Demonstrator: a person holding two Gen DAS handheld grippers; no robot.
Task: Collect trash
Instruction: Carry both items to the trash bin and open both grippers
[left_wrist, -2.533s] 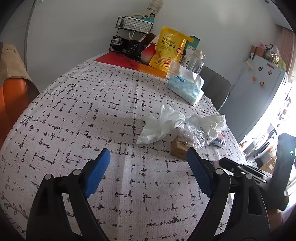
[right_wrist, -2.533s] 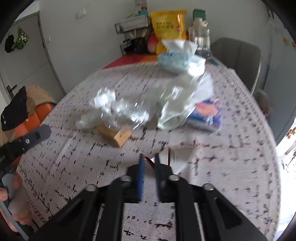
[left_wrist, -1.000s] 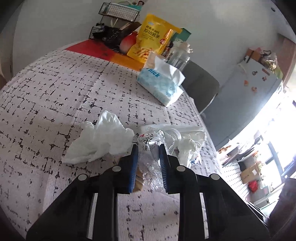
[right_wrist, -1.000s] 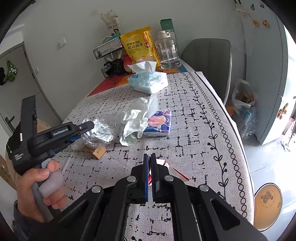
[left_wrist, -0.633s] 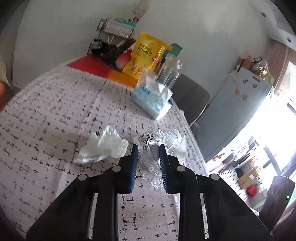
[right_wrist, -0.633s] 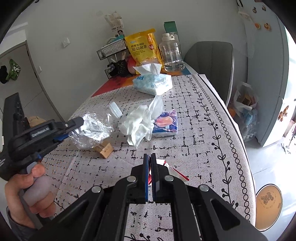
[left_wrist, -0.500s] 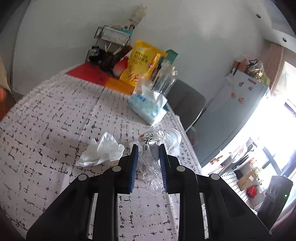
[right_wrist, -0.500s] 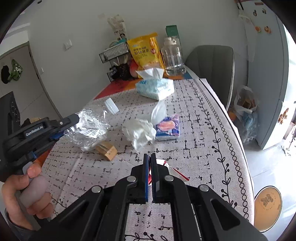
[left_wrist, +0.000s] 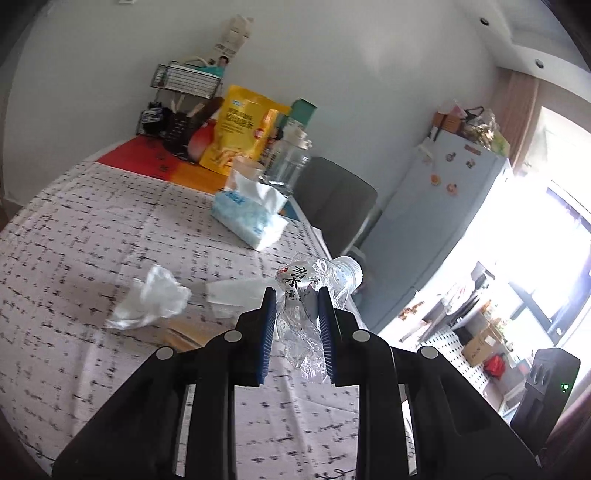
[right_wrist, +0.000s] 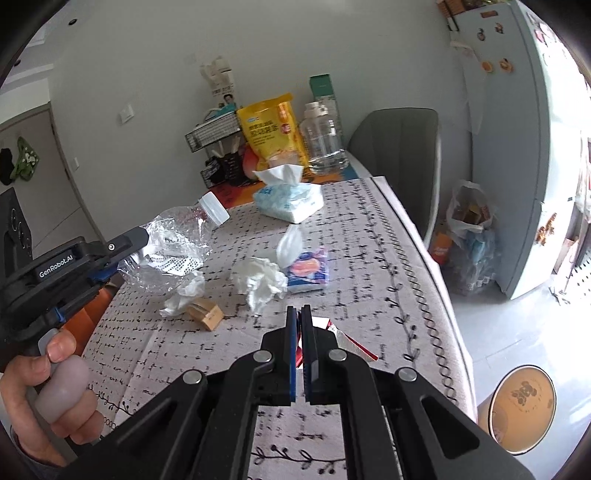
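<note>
A tissue pack (right_wrist: 288, 201) lay far on the table (right_wrist: 369, 266); a yellow snack bag (right_wrist: 271, 129) stood beyond it.

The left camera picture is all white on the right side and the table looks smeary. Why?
Left wrist view: bright daylight from the window washes that side out, and the black-and-white patterned tablecloth is smeared by motion blur, while the crushed clear plastic bottle between the blue pads stays sharp. Right wrist view: evenly lit and crisp, only bent at the edges by the fisheye lens.
</note>
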